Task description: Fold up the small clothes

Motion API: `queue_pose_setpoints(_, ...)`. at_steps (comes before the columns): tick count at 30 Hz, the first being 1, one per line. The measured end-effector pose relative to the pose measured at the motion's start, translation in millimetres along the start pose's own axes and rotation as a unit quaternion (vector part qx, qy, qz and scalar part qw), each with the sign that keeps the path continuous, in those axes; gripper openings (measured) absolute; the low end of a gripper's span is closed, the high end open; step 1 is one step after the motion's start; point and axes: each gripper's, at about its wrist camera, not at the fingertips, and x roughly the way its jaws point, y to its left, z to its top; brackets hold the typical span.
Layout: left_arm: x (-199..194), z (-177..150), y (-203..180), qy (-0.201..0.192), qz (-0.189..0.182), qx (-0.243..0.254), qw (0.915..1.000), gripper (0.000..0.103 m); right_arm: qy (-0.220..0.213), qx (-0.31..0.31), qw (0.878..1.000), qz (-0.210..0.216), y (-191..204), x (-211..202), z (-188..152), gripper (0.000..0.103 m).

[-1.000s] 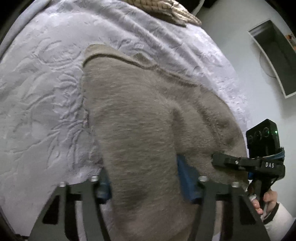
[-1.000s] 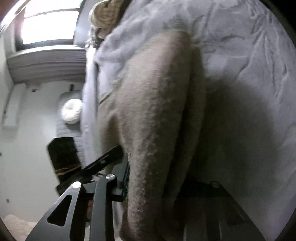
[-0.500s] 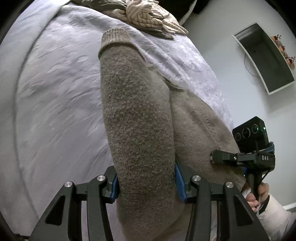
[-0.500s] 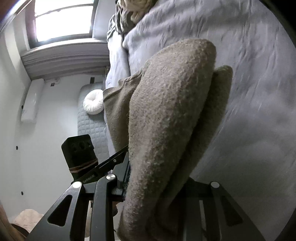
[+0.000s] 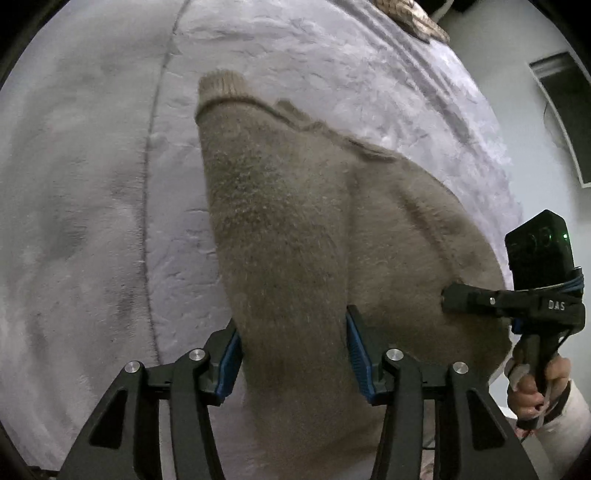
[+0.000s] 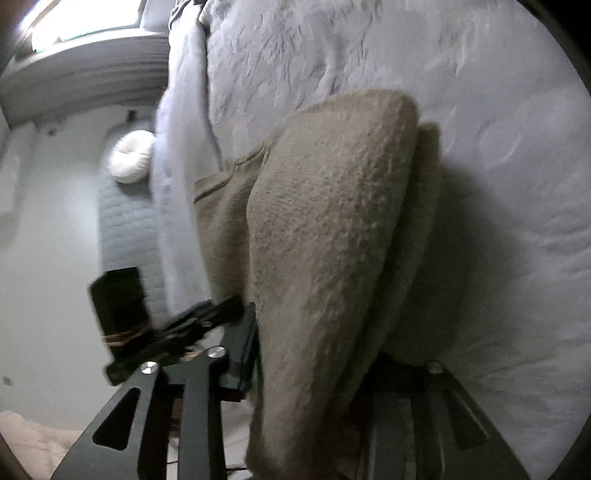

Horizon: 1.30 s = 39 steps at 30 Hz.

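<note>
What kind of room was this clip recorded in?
Most likely a bedroom: the brown sweater is being folded over a bed covered with a pale embossed bedspread, with a window behind.

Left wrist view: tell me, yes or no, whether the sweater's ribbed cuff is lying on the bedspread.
Yes, the sweater ends in a ribbed cuff resting on the grey bedspread.

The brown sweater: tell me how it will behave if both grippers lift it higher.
The brown sweater will probably sag between the left gripper and right gripper, since it already drapes in soft folds. Its thick fuzzy knit should resist slipping. The ribbed cuff may dangle loose.
</note>
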Motion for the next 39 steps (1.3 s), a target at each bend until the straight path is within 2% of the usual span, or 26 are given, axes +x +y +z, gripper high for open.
queue_pose_setpoints(4,-26.2,-4.6,12.9,-0.034,0.017,0.003,0.9993,0.052,-0.03,-0.012,0.997,-0.064,2.9,-28.5,5.7,0.043)
queue_pose_setpoints(6,-36.9,-2.8,18.3,-0.057,0.034,0.001,0.9978,0.052,-0.049,-0.017,0.994,-0.101,5.6,-38.5,4.1,0.031)
queue_pose_setpoints(8,-39.5,0.9,21.9,-0.07,0.059,-0.001,0.9959,0.052,-0.059,-0.025,0.988,-0.137,6.0,-43.9,3.4,0.028)
queue_pose_setpoints(10,-25.8,4.4,21.3,-0.062,0.091,-0.003,0.994,0.052,-0.058,-0.04,0.98,-0.185,-3.4,-44.0,-0.3,0.026)
queue_pose_setpoints(12,-12.4,3.0,22.7,-0.052,0.101,-0.004,0.9935,0.052,-0.054,-0.07,0.968,-0.235,-4.8,-32.9,-2.4,0.026)
queue_pose_setpoints(15,0.4,-1.7,16.1,-0.056,0.129,0.015,0.9899,0.054,-0.057,-0.104,0.954,-0.276,-0.5,-21.6,-4.7,0.026)
queue_pose_setpoints(19,-5.1,-7.8,10.7,-0.061,0.156,0.035,0.9853,0.055,-0.064,-0.107,0.945,-0.302,8.8,-24.4,-5.3,0.027)
queue_pose_setpoints(21,-7.2,-10.2,8.9,-0.059,0.163,0.039,0.9841,0.055,-0.069,-0.099,0.945,-0.305,14.6,-32.3,-8.3,0.027)
queue_pose_setpoints(27,-18.4,-25.7,7.2,-0.045,0.17,0.034,0.9838,0.055,-0.058,-0.084,0.962,-0.253,30.7,-41.2,-37.8,0.027)
queue_pose_setpoints(33,-25.5,-50.6,2.5,-0.026,0.173,0.033,0.9841,0.055,-0.025,-0.076,0.966,-0.246,30.0,-28.6,-65.6,0.027)
queue_pose_setpoints(34,-25.3,-54.2,1.2,-0.023,0.173,0.033,0.9841,0.055,-0.021,-0.072,0.966,-0.249,28.9,-24.9,-70.6,0.026)
queue_pose_setpoints(36,-25.4,-60.7,0.1,-0.016,0.173,0.032,0.9842,0.055,-0.019,-0.07,0.962,-0.264,25.7,-19.9,-76.7,0.01)
queue_pose_setpoints(39,-29.4,-70.3,-0.6,-0.011,0.173,0.026,0.9845,0.055,-0.025,-0.063,0.955,-0.289,14.6,-23.3,-85.6,0.009)
